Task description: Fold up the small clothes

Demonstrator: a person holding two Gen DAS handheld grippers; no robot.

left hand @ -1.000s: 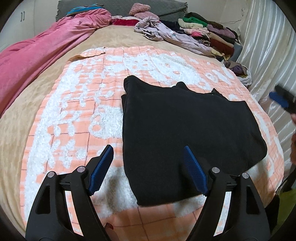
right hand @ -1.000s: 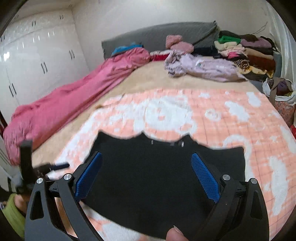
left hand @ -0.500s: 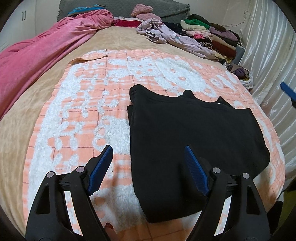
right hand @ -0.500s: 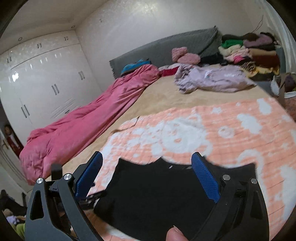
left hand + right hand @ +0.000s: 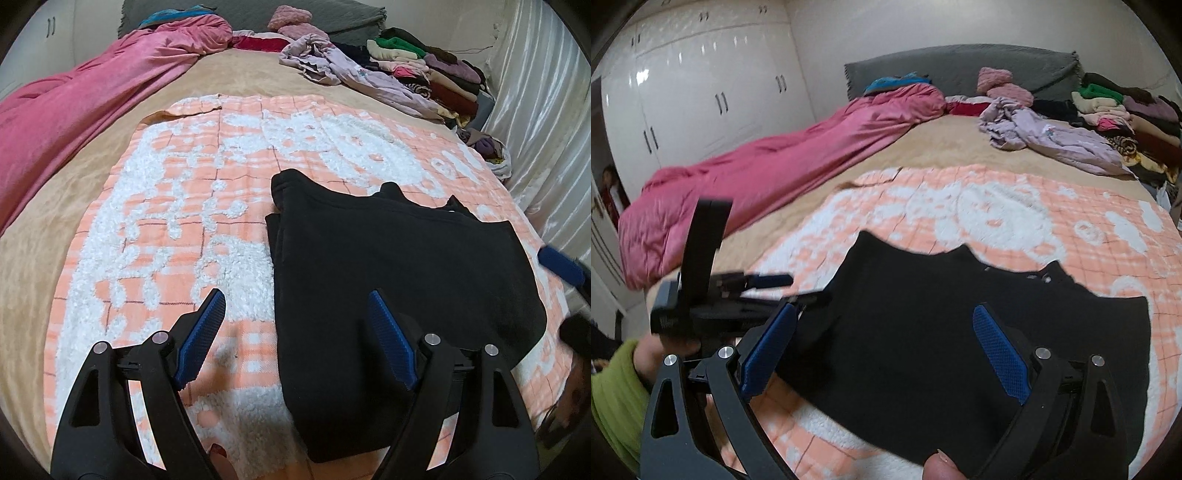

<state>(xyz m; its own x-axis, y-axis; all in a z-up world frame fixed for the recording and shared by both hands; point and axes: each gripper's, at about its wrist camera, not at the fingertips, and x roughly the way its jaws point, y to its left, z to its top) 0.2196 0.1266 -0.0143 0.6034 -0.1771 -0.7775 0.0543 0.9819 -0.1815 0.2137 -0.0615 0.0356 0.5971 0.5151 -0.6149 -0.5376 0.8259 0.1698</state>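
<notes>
A black garment point(image 5: 399, 266) lies folded flat on the orange and white blanket point(image 5: 177, 206); it also shows in the right wrist view point(image 5: 923, 325). My left gripper point(image 5: 295, 332) is open and empty, hovering over the garment's near left edge. It also shows from the side in the right wrist view point(image 5: 768, 284). My right gripper point(image 5: 882, 350) is open and empty above the garment's near edge. One of its blue fingertips point(image 5: 561, 264) pokes in at the right of the left wrist view.
A pink duvet point(image 5: 74, 110) lies along the bed's left side. A lilac garment point(image 5: 354, 70) and a pile of folded clothes point(image 5: 432, 70) sit at the far right. White wardrobes point(image 5: 701, 99) stand left of the bed. A curtain point(image 5: 546, 110) hangs on the right.
Both grippers stayed open. The right gripper tilted up, then came back down over the garment. The left gripper shifted a little; the garment has not moved.
</notes>
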